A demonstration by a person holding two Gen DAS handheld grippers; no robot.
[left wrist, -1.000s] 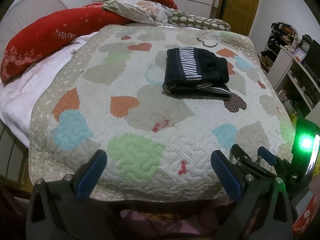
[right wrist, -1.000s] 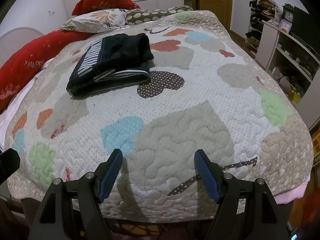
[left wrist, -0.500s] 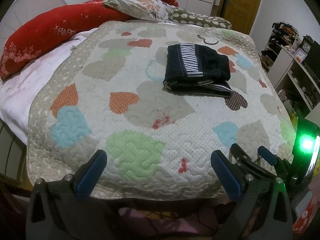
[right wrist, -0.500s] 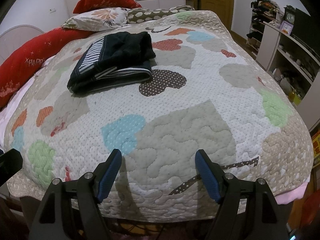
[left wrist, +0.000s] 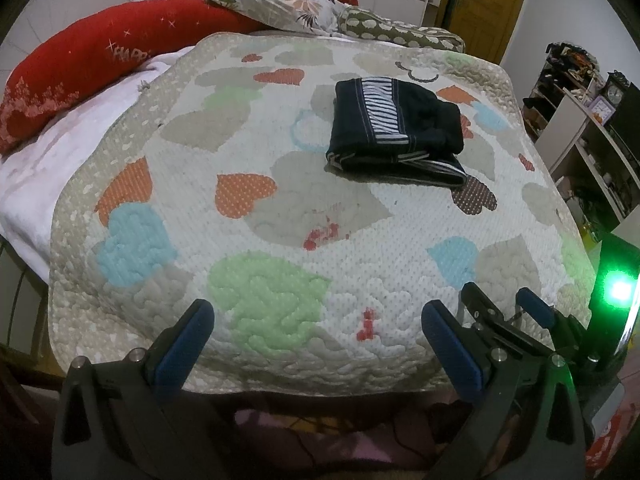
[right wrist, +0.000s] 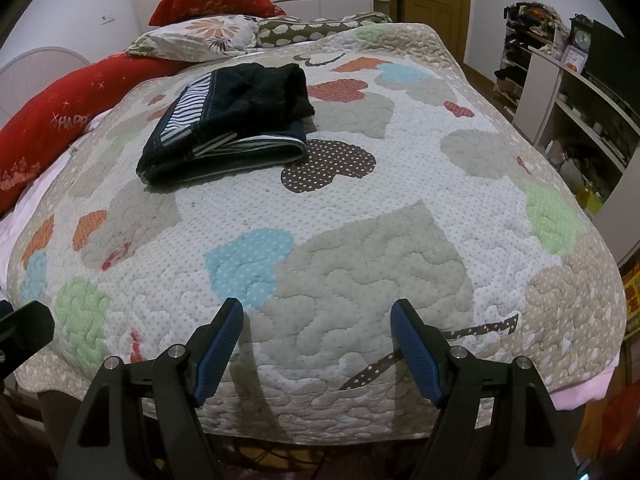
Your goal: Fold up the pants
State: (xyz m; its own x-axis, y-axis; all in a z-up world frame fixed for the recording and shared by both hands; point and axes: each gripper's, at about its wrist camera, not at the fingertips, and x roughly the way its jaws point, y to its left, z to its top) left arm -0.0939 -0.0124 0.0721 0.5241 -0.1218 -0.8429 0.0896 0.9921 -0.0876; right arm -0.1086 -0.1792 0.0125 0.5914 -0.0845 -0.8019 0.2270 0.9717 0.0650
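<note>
pants [left wrist: 394, 128] folded, unmoved near bed [left wrist: 280, 216] far edge | left gripper [left wrist: 316, 336] and right gripper [right wrist: 316, 340] spread, empty, slightly closer than before | task looks finished

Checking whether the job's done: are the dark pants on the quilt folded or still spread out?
Folded. The pants lie as a compact stacked bundle on the quilt, layered edges showing along the near side.

**Lettering on the red bolster only**

The long red bolster [left wrist: 100, 68] along the bed's left side carried pale lettering that read "HAPP", with stars around it; the rest of the word ran out of sight in both wrist views. Yellow marks on a red item [right wrist: 632, 300] at the right edge were too blurred to read.
</note>
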